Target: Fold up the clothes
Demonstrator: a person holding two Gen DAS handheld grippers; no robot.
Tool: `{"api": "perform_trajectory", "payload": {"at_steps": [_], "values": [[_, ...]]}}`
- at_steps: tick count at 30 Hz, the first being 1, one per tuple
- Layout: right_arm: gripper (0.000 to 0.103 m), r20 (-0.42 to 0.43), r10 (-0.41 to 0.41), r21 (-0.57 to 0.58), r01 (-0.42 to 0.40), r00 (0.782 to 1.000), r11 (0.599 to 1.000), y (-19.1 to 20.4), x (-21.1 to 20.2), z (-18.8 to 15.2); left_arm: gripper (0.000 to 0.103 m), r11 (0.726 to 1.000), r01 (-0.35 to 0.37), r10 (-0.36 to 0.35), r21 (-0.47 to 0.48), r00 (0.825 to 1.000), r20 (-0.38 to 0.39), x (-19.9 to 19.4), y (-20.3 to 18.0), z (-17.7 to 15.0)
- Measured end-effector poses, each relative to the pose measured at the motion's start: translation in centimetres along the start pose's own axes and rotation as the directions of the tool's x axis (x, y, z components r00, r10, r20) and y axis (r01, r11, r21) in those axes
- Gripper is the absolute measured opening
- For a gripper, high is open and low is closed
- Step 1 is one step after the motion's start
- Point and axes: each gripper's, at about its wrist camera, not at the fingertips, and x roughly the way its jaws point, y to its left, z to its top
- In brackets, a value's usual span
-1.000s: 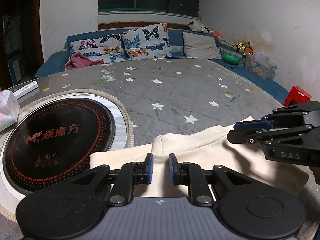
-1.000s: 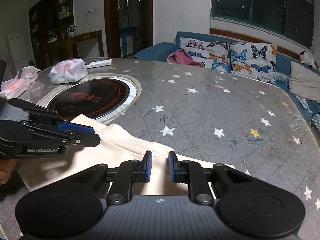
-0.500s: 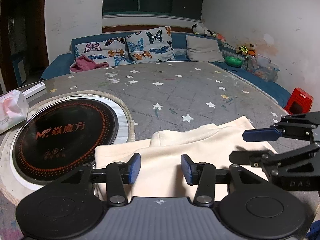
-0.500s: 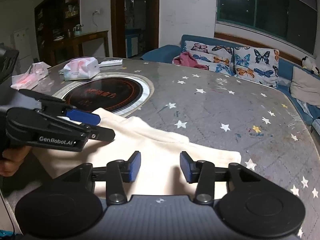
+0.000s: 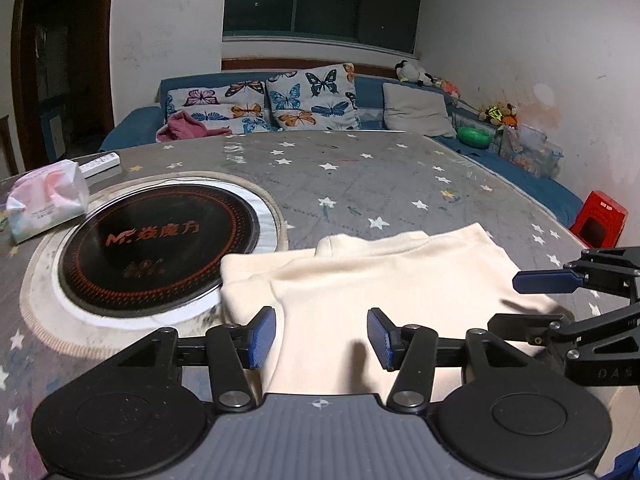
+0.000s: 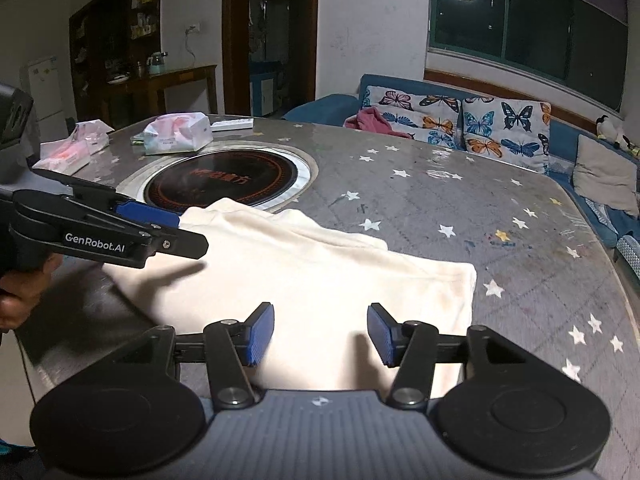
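The cream garment (image 5: pixel 384 284) lies folded beside the round cooktop (image 5: pixel 160 248). Both the left gripper (image 5: pixel 321 336) and right gripper (image 6: pixel 321 334) hover above it, released; the next grasp should take edges evenly.

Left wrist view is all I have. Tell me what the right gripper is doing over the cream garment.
Observer: The right gripper is open above the near edge of the cream garment, with nothing between its fingers.
Operator: Check my left gripper from the side.
Observer: The left gripper is open and held above the garment's left part. It casts a shadow on the cloth.
Operator: List what sits left of the cooktop, outside my frame.
Observer: A second tissue pack lies on the table, left of the first tissue pack by the cooktop.
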Motion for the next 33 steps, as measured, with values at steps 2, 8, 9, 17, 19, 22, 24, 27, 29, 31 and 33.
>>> {"api": "perform_trajectory", "payload": {"at_steps": [2,8,9,17,19,22,24,27,29,31,33], "values": [[0.052,0.002,-0.01,-0.012,0.01,1.0,1.0,0.4,-0.1,-0.5,0.054,1.0,-0.005,0.005,0.003,1.0,0.004,-0.4,-0.1,-0.6],[0.054,-0.005,-0.037,-0.017,0.037,0.999,0.999,1.0,0.0,-1.4,0.056,1.0,-0.025,0.025,-0.005,1.0,-0.002,-1.0,0.0,-1.8],[0.054,0.007,-0.042,-0.021,0.042,0.999,0.999,1.2,-0.3,-1.3,0.056,1.0,-0.022,0.022,-0.008,1.0,0.003,-1.3,0.0,-1.8],[0.054,0.032,-0.019,-0.055,0.02,0.999,0.998,2.8,0.2,-0.6,0.056,0.999,-0.039,0.039,-0.027,0.999,-0.008,-1.5,0.4,-2.9],[0.054,0.01,-0.008,-0.062,0.009,1.0,0.998,3.2,1.1,-0.9,0.056,0.999,-0.039,0.039,-0.035,0.999,-0.007,-1.6,0.6,-3.0],[0.054,0.001,-0.014,-0.074,0.014,1.0,0.997,3.6,1.3,-1.0,0.057,0.998,-0.035,0.035,-0.047,0.999,-0.001,-2.0,0.8,-2.9],[0.054,0.012,-0.016,-0.08,0.017,1.0,0.997,3.7,0.8,-0.5,0.057,0.998,-0.033,0.033,-0.055,0.999,0.004,-2.3,1.0,-2.9],[0.054,0.035,-0.001,-0.088,0.004,0.999,0.996,4.0,0.4,0.0,0.057,0.996,-0.038,0.04,-0.08,0.999,0.019,-2.8,1.4,-2.9],[0.054,0.035,0.016,-0.093,-0.013,0.999,0.996,4.3,0.8,0.1,0.057,0.994,-0.047,0.049,-0.1,0.999,0.021,-2.9,1.9,-2.9],[0.054,0.006,0.029,-0.102,-0.029,1.0,0.994,4.6,1.7,-0.2,0.058,0.992,-0.055,0.057,-0.111,0.998,0.01,-2.8,2.4,-3.2],[0.054,-0.004,0.031,-0.107,-0.032,0.999,0.994,4.8,1.9,-0.4,0.06,0.991,-0.055,0.055,-0.121,0.998,0.004,-2.8,2.8,-3.4]]}}
